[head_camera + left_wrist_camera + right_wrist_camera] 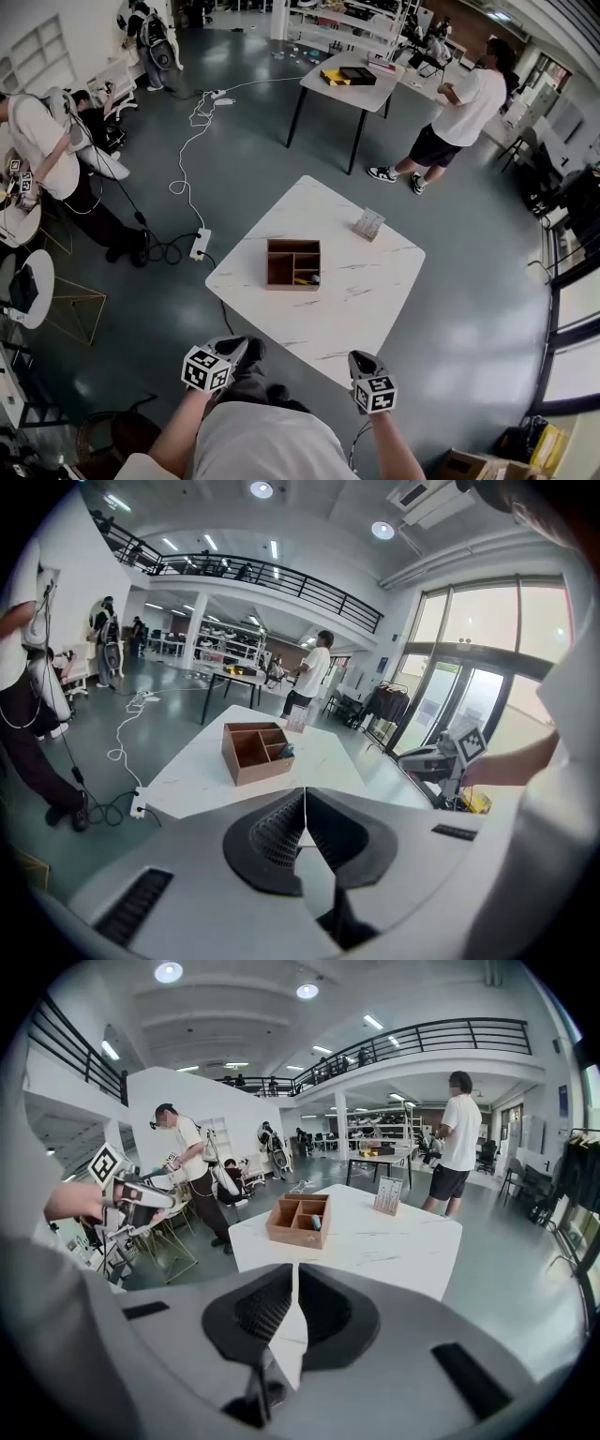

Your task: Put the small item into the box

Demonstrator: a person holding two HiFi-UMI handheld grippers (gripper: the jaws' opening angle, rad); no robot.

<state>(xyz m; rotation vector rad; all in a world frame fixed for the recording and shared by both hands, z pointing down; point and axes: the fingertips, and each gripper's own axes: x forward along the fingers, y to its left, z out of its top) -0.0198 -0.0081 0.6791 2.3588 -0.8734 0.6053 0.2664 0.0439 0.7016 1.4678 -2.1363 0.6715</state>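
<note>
- The left gripper [305,797] hung short of the table, jaws pressed together on nothing; the right gripper [294,1279] likewise, jaws all but touching, empty; each cube [206,368] carried black-and-white square markers (no lettering).
- Farther out, the wooden box [293,263] stood on the white marble table [356,300]; the small item [306,278] lay inside its near right-hand compartment.
- Beyond it, a clear sign stand [368,224] stood near the far edge; its print was too small to read.
</note>
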